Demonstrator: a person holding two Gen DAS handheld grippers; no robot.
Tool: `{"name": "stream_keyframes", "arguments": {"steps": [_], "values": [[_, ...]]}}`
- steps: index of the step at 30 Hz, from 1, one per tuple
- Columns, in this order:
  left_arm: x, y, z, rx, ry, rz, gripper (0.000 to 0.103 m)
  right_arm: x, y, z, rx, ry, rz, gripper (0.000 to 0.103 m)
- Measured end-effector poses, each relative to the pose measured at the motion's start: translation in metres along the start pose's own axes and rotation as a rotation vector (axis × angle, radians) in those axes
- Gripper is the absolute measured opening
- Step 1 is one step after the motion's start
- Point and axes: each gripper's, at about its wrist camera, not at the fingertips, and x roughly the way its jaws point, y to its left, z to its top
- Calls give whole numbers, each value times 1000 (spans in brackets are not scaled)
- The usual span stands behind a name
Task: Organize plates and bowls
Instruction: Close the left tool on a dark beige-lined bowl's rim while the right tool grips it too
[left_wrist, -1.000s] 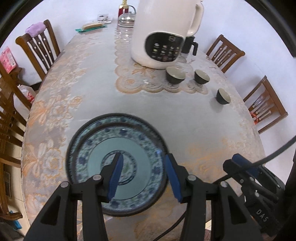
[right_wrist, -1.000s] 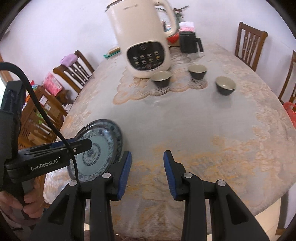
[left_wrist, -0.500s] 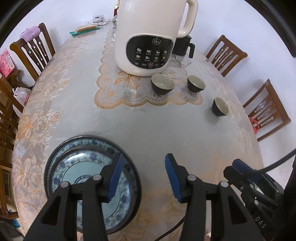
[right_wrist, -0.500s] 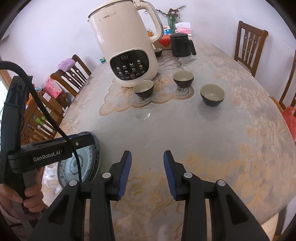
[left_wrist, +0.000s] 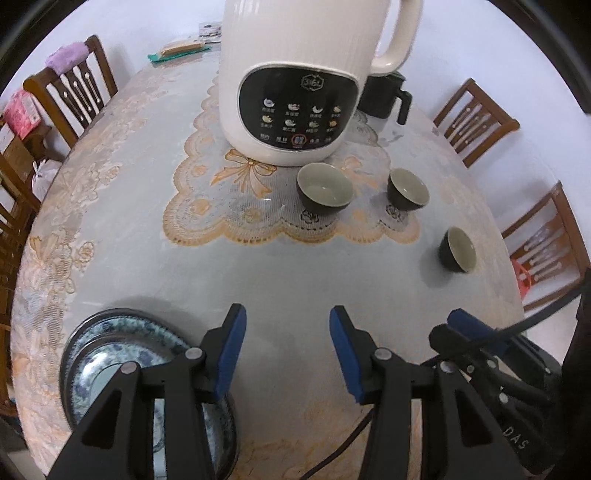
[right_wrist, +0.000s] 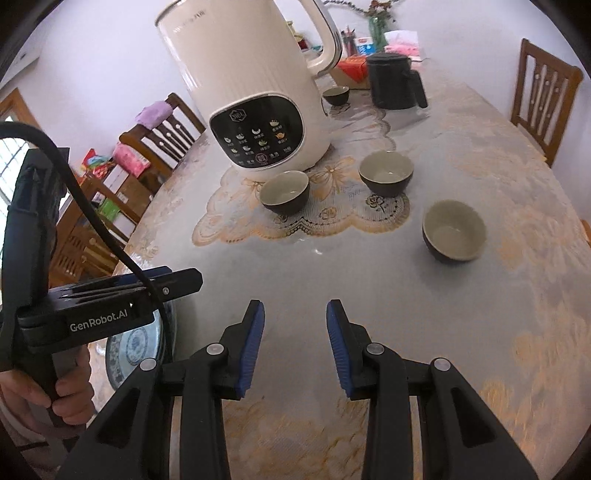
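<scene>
Hovering over table (left_wrist: 295, 273), left gripper (left_wrist: 284, 350) and right gripper (right_wrist: 295, 345) both part-open, gripping nothing; plate (left_wrist: 99, 343) sitting left, three bowls (right_wrist: 453, 231) lying ahead.

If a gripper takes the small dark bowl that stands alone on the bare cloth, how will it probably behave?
The lone bowl looks glazed, so the pads may slip on its curved wall. It seems rigid and breakable, probably ceramic. Its foot looks narrower than its rim, so a side push might tip it, or slide it over the glossy tablecloth.
</scene>
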Motion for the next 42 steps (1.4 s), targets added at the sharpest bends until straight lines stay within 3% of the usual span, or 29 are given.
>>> {"name": "stream_keyframes", "arguments": {"steps": [6, 16, 22, 34, 40, 42], "values": [[15, -1, 19, -34, -5, 24, 49, 23, -14, 17, 29, 49, 53, 37], [35, 9, 46, -117, -2, 28, 49, 53, -23, 54, 41, 45, 114, 37], [47, 8, 68, -131, -9, 15, 49, 67, -24, 77, 36, 23, 112, 30], [73, 13, 92, -163, 6, 8, 49, 96, -25, 97, 34, 44, 121, 28], [84, 13, 94, -179, 19, -2, 47, 106, -26, 99, 40, 56, 96, 21], [87, 13, 95, -181, 24, -17, 40, 107, -27, 99, 43, 60, 101, 21]]}}
